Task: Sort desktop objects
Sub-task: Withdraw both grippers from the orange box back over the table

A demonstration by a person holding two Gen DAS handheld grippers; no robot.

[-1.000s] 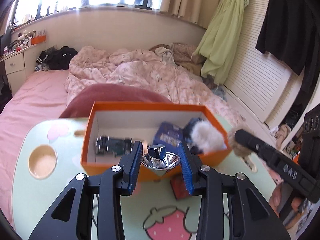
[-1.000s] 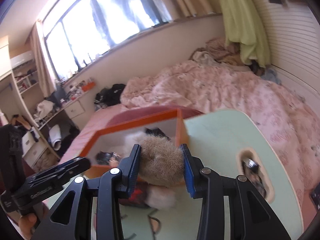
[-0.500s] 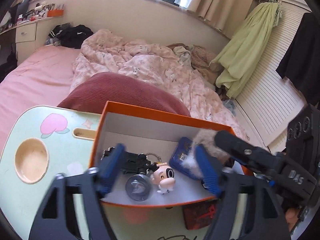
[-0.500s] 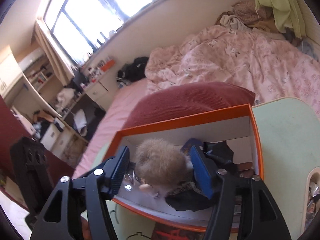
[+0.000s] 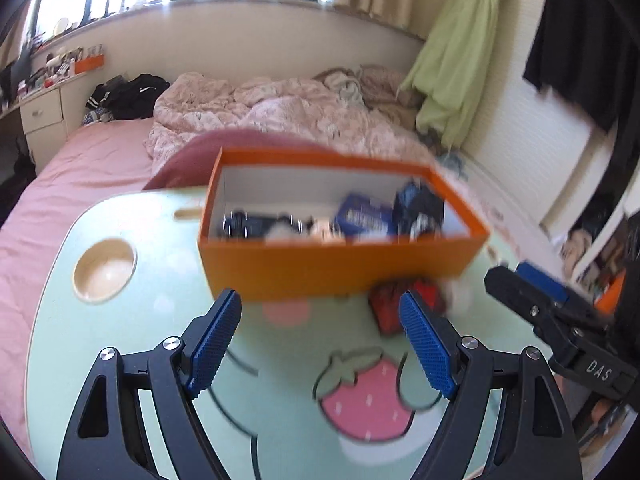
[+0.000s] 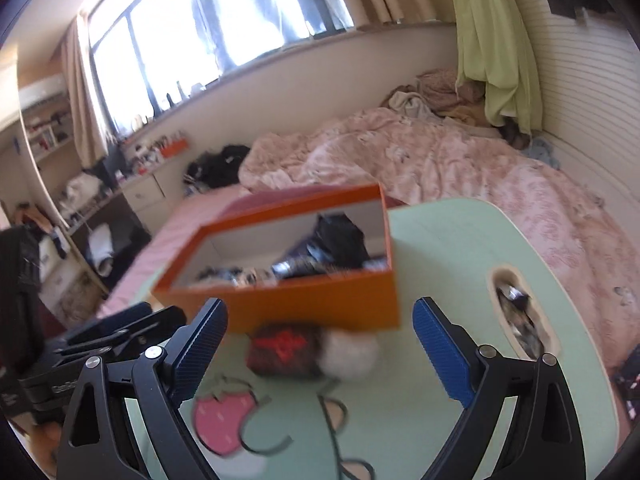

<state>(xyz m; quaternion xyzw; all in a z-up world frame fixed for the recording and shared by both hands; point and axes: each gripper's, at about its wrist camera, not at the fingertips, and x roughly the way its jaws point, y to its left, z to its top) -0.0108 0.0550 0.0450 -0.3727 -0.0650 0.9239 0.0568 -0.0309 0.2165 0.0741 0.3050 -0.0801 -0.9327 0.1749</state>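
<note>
Closest in, the left gripper (image 5: 320, 330) has its blue pads spread wide with nothing between them, just hanging over the mint-green lap table (image 5: 160, 320) and its strawberry print (image 5: 366, 404). The right gripper (image 6: 320, 338) is empty too, and its jaws are opening right now; it also pokes in from the right edge of the left camera's view.

Just past the fingertips there's a dark red pouch (image 6: 286, 350) lying on the table, right up against the front of the box, with a blurry whitish fluffy thing (image 6: 352, 354) touching it on the right. Can't say what that fluffy bit is, too smeared.

Behind those sits the orange box (image 5: 340, 268), open on top, white inside. It holds a blue pack (image 5: 362, 216), something black and bunched up (image 5: 418, 208) at the right end, and dark bits plus a pale little toy at the left, all pretty blurred.

The table also has a round cup hollow (image 5: 104, 270) on the left and a slot (image 6: 520, 314) on the right with small stuff in it.

Farther back: a dark red pillow (image 5: 188, 160), a rumpled pink duvet (image 5: 280, 112), then the window (image 6: 224, 20).
</note>
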